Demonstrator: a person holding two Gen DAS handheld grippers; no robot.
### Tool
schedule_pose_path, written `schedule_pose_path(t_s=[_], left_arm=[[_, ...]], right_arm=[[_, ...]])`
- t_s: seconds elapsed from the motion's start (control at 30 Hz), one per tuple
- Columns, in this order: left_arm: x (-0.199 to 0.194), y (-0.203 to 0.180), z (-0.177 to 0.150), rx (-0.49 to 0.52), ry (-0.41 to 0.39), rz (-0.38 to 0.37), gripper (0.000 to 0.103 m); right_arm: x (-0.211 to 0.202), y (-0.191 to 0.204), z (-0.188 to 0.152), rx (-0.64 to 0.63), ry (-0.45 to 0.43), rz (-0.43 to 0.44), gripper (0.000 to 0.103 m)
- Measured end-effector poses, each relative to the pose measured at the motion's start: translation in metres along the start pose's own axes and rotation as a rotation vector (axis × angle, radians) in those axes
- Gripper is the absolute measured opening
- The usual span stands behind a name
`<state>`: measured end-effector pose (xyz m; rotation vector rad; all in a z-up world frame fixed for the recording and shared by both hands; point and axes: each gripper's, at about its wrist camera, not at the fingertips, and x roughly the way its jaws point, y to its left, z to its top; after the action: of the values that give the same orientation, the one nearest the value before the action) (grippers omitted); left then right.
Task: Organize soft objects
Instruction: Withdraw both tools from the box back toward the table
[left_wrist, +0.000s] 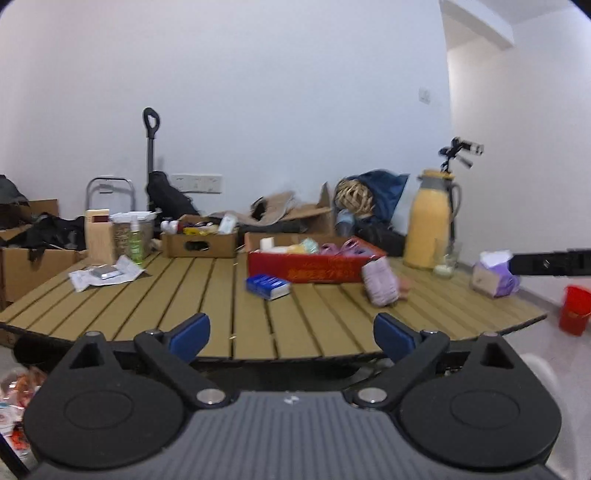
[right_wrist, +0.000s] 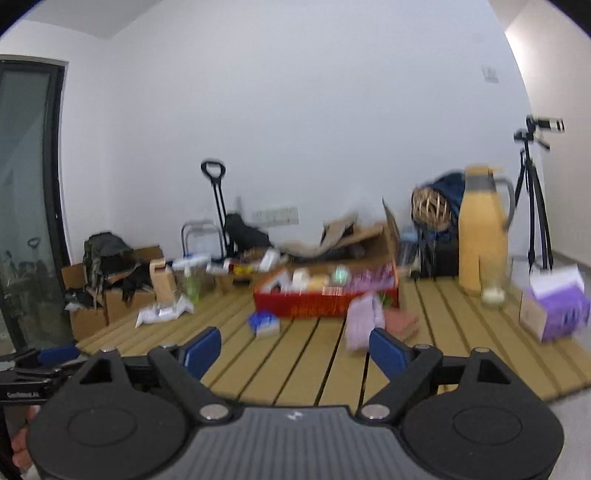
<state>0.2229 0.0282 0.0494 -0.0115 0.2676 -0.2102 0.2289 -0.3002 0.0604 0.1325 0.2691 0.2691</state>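
Both grippers are hanging wide open and empty, left gripper (left_wrist: 291, 338) and right gripper (right_wrist: 295, 349), short of the slatted table (left_wrist: 207, 295). The lilac soft pack (left_wrist: 380, 281) is lying before the red box (left_wrist: 314, 267), blue tissue packet (left_wrist: 268, 286) just beside, yellow thermos (left_wrist: 430, 221) crowding the right.

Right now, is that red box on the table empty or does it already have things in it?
Partly filled. The red box is open-topped, and white, yellow, green and pink soft items show above its rim; how deep they go cannot be told.

One red box (left_wrist: 314, 264), one blue packet (left_wrist: 268, 286), one lilac pack (left_wrist: 380, 281), one yellow jug (left_wrist: 430, 221), one tissue box (left_wrist: 493, 275)
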Motion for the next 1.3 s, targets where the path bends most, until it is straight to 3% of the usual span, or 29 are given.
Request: schedule_pose_path(t_s=[0.13,0.53,0.87,1.07,1.3], left_arm=[[-0.014,-0.003,0.004,-0.039,-0.009,0.013,0.097],[-0.105,-0.03,-0.017,-0.027,-0.117,0.034,0.097],[-0.142,-0.054,-0.035,-0.014,-0.097,0.002,0.098],[-0.142,-0.056,-0.04,-0.015,-0.081,-0.007,0.1],[-0.096,-0.04,-0.024,-0.041,-0.044,-0.012,0.1]], right_arm=[[-0.006,0.013,-0.004,-0.069,0.019,-0.057,0.087],[-0.095,0.047,-0.034,-0.083,-0.081,-0.035,0.088],[-0.15,0.054,-0.063,-0.056,-0.101,-0.072,0.088],[-0.166,0.059,-0.07,-0.069,-0.11,-0.069,0.091],[-0.136,0.055,-0.056,-0.078,-0.103,-0.05,0.09]])
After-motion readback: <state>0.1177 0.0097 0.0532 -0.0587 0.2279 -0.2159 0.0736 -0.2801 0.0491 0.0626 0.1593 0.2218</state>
